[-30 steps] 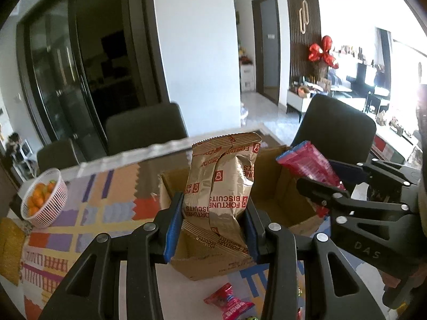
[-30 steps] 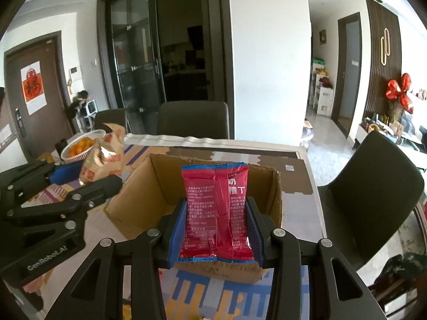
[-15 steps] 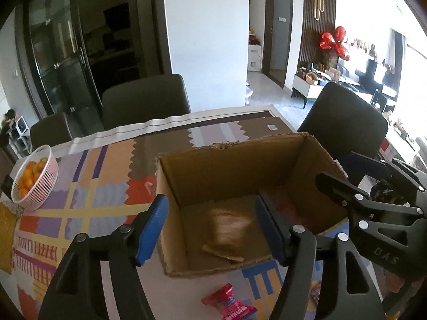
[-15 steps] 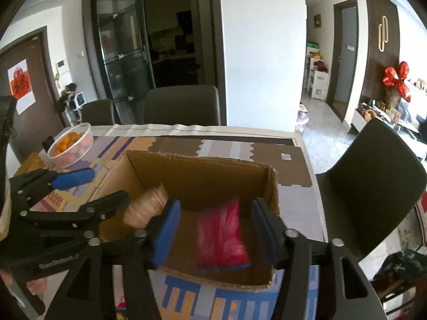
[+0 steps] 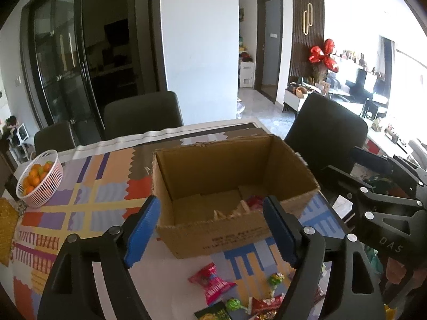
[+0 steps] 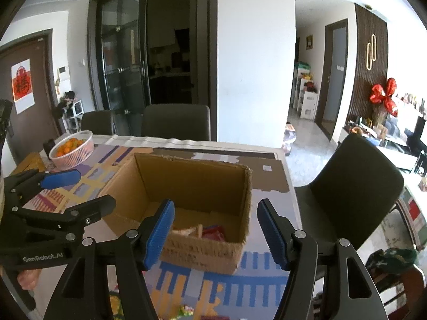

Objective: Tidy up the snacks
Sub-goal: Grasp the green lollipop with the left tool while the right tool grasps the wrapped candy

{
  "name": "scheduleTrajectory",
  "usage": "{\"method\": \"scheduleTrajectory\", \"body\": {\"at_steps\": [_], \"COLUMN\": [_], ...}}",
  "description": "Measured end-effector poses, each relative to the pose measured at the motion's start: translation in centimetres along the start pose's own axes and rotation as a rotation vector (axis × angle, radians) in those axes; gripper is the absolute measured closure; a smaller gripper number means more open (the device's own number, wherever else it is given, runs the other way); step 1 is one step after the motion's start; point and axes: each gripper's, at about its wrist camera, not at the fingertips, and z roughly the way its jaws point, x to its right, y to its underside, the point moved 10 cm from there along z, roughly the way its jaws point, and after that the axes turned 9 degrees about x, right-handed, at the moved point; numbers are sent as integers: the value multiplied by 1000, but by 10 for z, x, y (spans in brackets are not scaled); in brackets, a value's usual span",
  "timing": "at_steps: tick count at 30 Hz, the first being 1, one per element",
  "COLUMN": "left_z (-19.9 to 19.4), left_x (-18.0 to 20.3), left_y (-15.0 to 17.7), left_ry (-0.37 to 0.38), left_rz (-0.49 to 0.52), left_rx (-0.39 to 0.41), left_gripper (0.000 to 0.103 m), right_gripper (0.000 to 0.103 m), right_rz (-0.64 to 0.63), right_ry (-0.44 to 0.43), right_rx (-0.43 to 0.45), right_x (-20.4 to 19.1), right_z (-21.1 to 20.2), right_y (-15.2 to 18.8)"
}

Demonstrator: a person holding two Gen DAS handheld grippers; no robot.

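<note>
You hold both the left hand-held gripper [image 5: 212,229] and right hand-held gripper [image 6: 214,232] spread, empty, above the cardboard box [image 5: 234,229] near the desk's [image 5: 165,288] right edge, snacks [image 6: 210,232] inside.

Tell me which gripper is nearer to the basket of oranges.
Left. The left gripper hangs open at the cardboard box's near wall, on the side of the basket of oranges. The right gripper hangs open further from the basket, by the box's other end.
</note>
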Motion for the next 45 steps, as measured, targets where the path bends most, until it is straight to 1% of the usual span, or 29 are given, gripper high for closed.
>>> {"method": "scheduleTrajectory", "body": {"at_steps": [5, 9, 12, 20, 28, 34, 36, 40, 41, 42, 44, 45], "left_z": [-17, -22, -22, -13, 1, 17, 23, 37, 40, 43, 49, 52], "left_x": [20, 36, 48, 76, 97, 105, 107, 109, 109, 110, 112, 113], "left_y": [10, 24, 36, 77, 116, 143, 150, 164, 167, 170, 176, 178], "left_ry": [31, 56, 75, 130, 187, 213, 215, 223, 227, 230, 238, 243], "left_rz": [37, 67, 91, 139, 185, 204, 213, 229, 230, 232, 235, 236], "left_rx": [9, -4, -16, -92, -178, -247, -267, -308, -317, -326, -347, -354], "left_gripper": [23, 23, 23, 23, 24, 24, 27, 30, 31, 34, 39, 39], "right_gripper": [36, 36, 36, 36, 36, 36, 36, 36, 37, 40, 41, 44], "right_rz": [11, 38, 35, 28, 49, 72, 79, 97, 98, 100, 113, 121], "right_ry": [14, 18, 45, 83, 95, 99, 99, 98, 100, 101, 93, 89], "right_rx": [15, -3, -15, -62, -151, -233, -257, -304, -314, -324, -347, -357], "right_x": [6, 13, 19, 31, 42, 47, 48, 51, 51, 52, 53, 53], "right_z": [-27, -41, -50, -61, -59, -52, -49, -40, -37, -35, -30, -27], "right_y": [11, 26, 41, 76, 122, 161, 171, 190, 194, 198, 206, 210]}}
